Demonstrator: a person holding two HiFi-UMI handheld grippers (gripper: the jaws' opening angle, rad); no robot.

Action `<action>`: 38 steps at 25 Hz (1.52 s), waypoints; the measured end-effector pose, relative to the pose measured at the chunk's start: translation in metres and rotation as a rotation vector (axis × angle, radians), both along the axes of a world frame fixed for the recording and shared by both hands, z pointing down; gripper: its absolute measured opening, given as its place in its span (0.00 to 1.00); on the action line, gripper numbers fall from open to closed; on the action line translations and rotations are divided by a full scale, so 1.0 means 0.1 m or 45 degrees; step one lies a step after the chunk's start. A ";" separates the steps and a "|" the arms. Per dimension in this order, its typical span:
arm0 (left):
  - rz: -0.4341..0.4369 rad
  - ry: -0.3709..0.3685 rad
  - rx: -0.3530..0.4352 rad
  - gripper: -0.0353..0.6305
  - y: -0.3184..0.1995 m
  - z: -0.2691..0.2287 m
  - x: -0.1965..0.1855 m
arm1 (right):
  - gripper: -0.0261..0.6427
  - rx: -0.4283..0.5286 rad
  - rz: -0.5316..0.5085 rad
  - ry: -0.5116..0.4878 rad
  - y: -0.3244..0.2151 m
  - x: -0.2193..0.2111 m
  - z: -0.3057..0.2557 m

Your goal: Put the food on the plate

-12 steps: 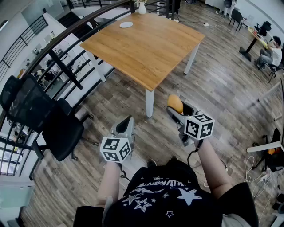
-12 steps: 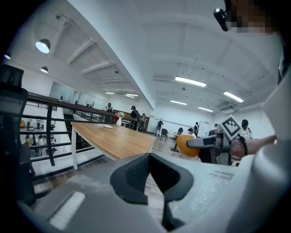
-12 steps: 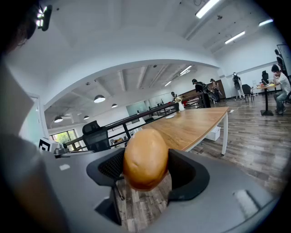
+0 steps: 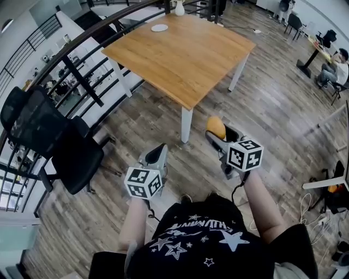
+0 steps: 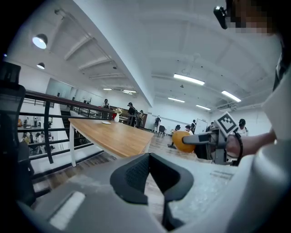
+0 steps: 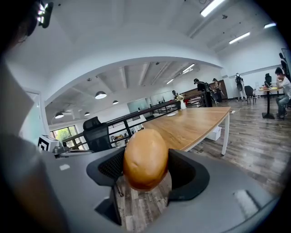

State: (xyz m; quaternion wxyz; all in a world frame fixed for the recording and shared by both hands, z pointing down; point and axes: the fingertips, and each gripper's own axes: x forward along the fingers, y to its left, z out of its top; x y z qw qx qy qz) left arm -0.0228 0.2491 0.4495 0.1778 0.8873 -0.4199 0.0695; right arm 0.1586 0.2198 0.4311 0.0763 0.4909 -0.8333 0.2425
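Observation:
A round orange-brown bun [image 4: 215,126] [image 6: 145,157] is clamped between the pads of my right gripper [image 4: 219,133] [image 6: 146,169], held in the air above the wood floor, just short of the wooden table's [image 4: 180,54] near corner. A small white plate [image 4: 159,28] [image 6: 171,114] lies at the table's far edge, next to a white vase [image 4: 179,8]. My left gripper [image 4: 159,151] [image 5: 149,157] hangs beside the right one, jaws shut with nothing in them. The left gripper view also shows the bun [image 5: 181,141] and the plate [image 5: 106,122].
A black office chair [image 4: 49,136] stands at the left, by a dark railing [image 4: 82,60]. The table's white leg [image 4: 186,125] is just ahead of the grippers. A person sits at a desk far right [image 4: 338,62]. Cables [image 4: 322,212] lie on the floor at the right.
Almost nothing: the table sits a touch lower in the head view, while both grippers and the bun keep their places.

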 end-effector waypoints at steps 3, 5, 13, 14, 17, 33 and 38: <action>-0.004 0.005 -0.003 0.06 0.00 0.02 -0.03 | 0.49 0.001 0.003 0.012 0.00 -0.01 0.02; -0.013 0.010 -0.008 0.06 -0.01 0.04 -0.06 | 0.49 0.010 0.004 0.007 0.00 -0.03 0.01; -0.014 -0.041 0.026 0.06 -0.09 0.05 -0.06 | 0.49 -0.028 0.048 -0.020 0.04 0.09 0.11; -0.023 -0.035 0.025 0.06 -0.10 0.05 -0.07 | 0.49 -0.030 0.053 -0.022 0.03 0.10 0.11; -0.058 -0.013 -0.007 0.06 -0.10 0.12 -0.11 | 0.49 -0.044 0.056 -0.021 0.00 0.14 0.14; -0.191 -0.051 -0.057 0.06 -0.85 0.25 -0.16 | 0.49 -0.060 -0.054 0.005 -1.05 0.15 0.40; -0.204 -0.077 -0.070 0.06 -1.33 0.25 0.01 | 0.49 -0.072 -0.037 -0.028 -1.67 0.38 0.41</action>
